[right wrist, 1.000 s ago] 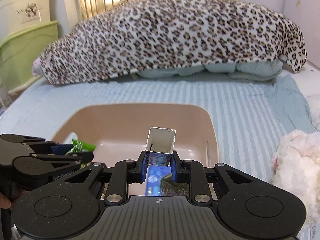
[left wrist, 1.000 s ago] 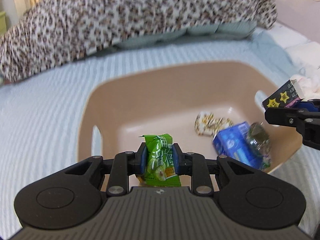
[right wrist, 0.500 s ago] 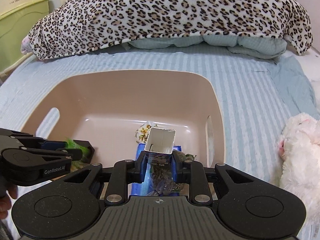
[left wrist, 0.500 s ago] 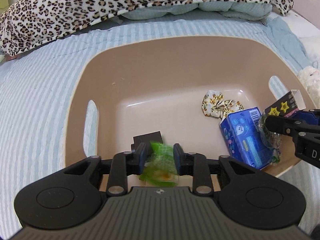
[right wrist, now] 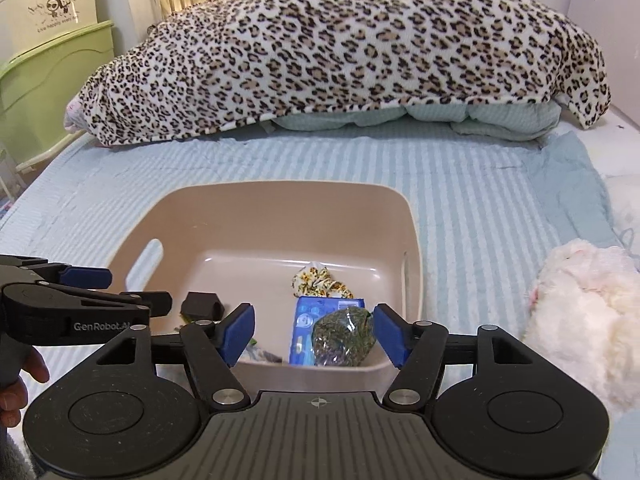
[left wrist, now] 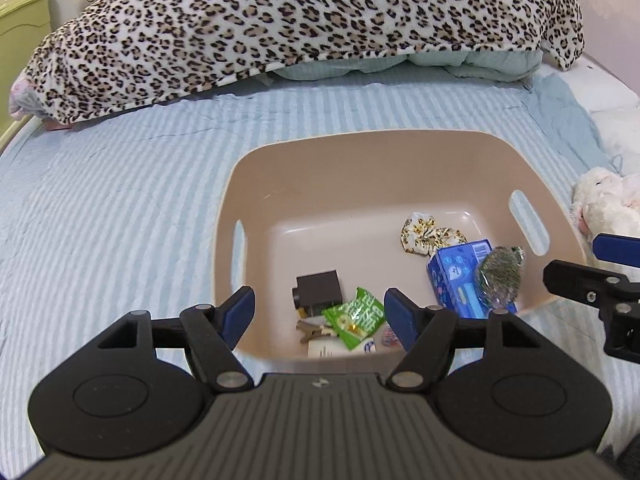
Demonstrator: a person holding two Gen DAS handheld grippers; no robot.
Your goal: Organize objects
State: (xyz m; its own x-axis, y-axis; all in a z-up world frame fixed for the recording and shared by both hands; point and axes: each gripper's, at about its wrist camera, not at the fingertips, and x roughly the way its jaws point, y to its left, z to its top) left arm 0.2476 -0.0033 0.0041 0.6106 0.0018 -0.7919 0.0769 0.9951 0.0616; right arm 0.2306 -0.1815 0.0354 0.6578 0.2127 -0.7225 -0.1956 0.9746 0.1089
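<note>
Left tongs [left wrist: 316,310]: jaws wide apart, nothing between the blue pads [left wrist: 239,312]. We held them level, raised over the near rim of the beige plastic basin with cut-out handles [left wrist: 280,152], pointing toward the leopard-print blanket [left wrist: 304,20] at the head of the bed.

Right tongs [right wrist: 314,330]: jaws likewise apart and empty. We held them level over the basin's near right corner, beside the left pair and apart from it.

Basin: it sat on the pale blue striped bedspread [left wrist: 112,184]. Contents, all on the floor of the basin:

- Green foil snack sachet [left wrist: 354,316], near front wall, lying flat. We judged it light, crinkly and slippery; best pinched across the sealed edge.
- Small black box [left wrist: 318,292], just behind the sachet. Judged stiff and light; take across two flat sides.
- Blue printed tissue pack [right wrist: 320,320], right side. Judged soft and compressible; take across the narrow width.
- Clear pouch of green dried matter [right wrist: 344,336], resting on the tissue pack. Judged light and crushable; take at the gathered top.
- Floral fabric scrunchie [left wrist: 430,234], behind the tissue pack. Soft, limp; any pinch should serve.
- Small items by the front wall, partly hidden; we could not identify them.

White plush toy [right wrist: 580,304]: on the bedspread right of the basin, outside it. Judged soft, bulky, light; take a fold of fur or a limb.
</note>
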